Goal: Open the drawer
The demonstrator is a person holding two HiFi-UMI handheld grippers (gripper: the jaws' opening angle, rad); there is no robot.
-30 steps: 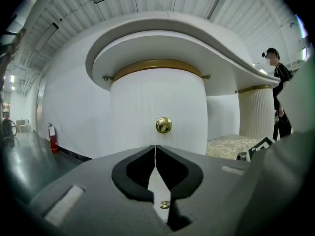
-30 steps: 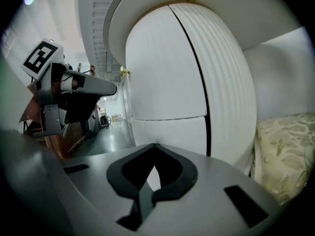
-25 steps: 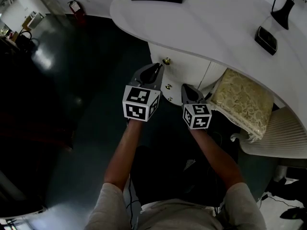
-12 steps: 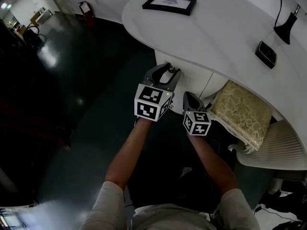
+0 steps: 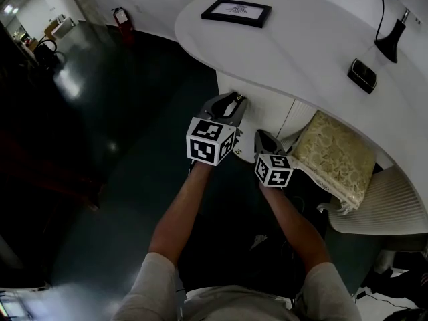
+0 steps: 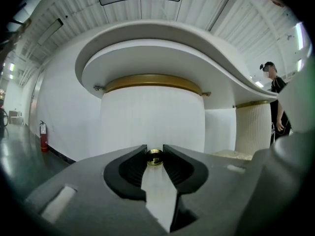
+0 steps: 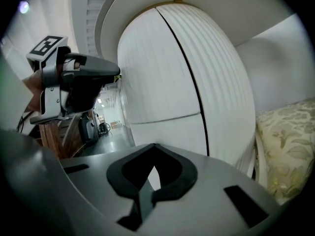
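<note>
1. The drawer (image 7: 147,63) is seen as the upper front of the white rounded cabinet (image 5: 267,109) under the curved desk top (image 5: 301,45). Its front lies flush with the cabinet's face, so it is not yet drawn out.
2. A small brass knob (image 6: 154,157) is fixed on that front.
3. The left gripper (image 5: 234,100) is held nearly level against the drawer. Its jaws have just been closing, and the knob is caught between their tips, touched on both sides.
4. The right gripper (image 5: 261,134) is held just beside the left one, to its right, and pointed at the cabinet's face, apart from the knob. Its jaws are brought together at the tips, and nothing is held between them. Whether the tips touch the cabinet cannot be told.
5. A patterned cushion (image 5: 338,156) is seen right of the cabinet, near the right gripper.
6. A framed picture (image 5: 237,12) is laid flat on the desk top, well apart from both grippers.
</note>
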